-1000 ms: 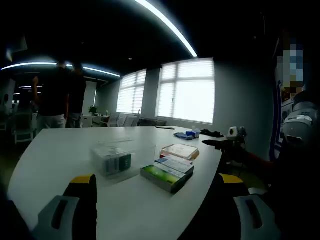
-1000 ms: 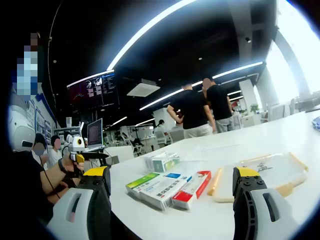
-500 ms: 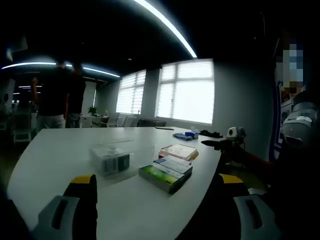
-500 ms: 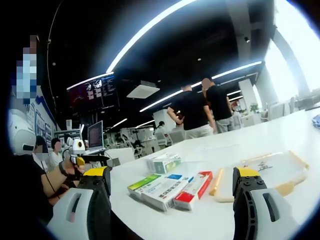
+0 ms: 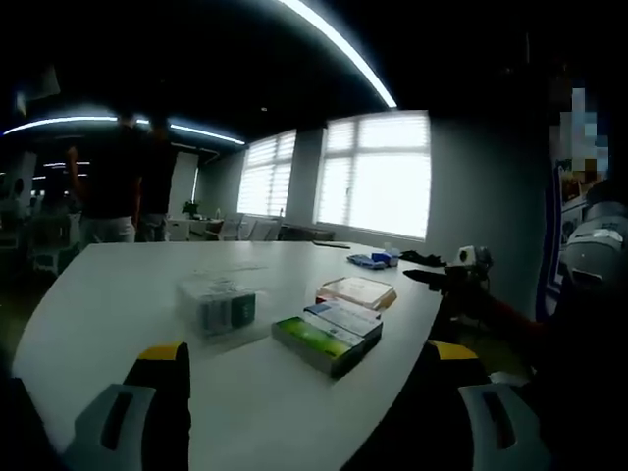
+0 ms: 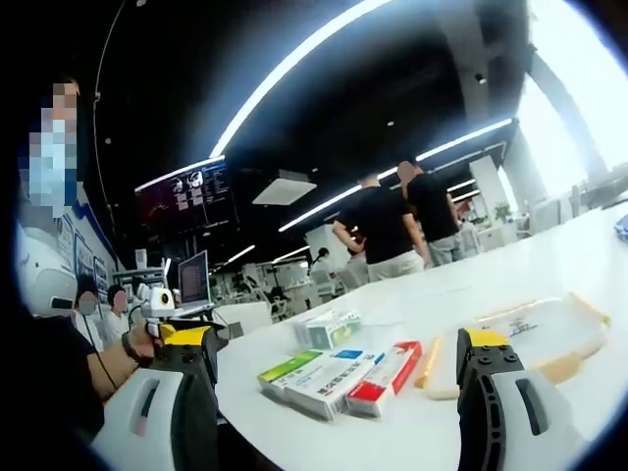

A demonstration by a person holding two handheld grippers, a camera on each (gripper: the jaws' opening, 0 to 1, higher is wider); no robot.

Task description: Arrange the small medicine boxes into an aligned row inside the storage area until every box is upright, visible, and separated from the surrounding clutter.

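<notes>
On the white tabletop [image 5: 118,294] 3 medicine boxes lie flat, side by side and touching: in the right gripper view a green box [image 6: 287,369], a blue-and-white box [image 6: 329,378] beside it, and a red-and-white box [image 6: 385,379] on the far side of that one. In the left gripper view the same green box [image 5: 316,342] lies nearest the tabletop edge, with the blue-and-white box [image 5: 343,319] just behind it. A clear plastic container [image 5: 218,307] holding small boxes with green labels stands near the row, on the side away from the edge; in the right gripper view this container [image 6: 327,331] sits just behind the 3 boxes. A flat tray with a tan rim [image 6: 530,339] lies just beside the red-and-white box, and in the left gripper view the tray [image 5: 355,291] lies behind the row. The left gripper [image 5: 312,412] hovers above the tabletop near the green box, its fingers spread wide and holding nothing. The right gripper [image 6: 339,407] hovers just short of the row, its fingers likewise wide apart and empty. 2 people in dark shirts [image 6: 397,226] stand beyond the far end of the tabletop.
</notes>
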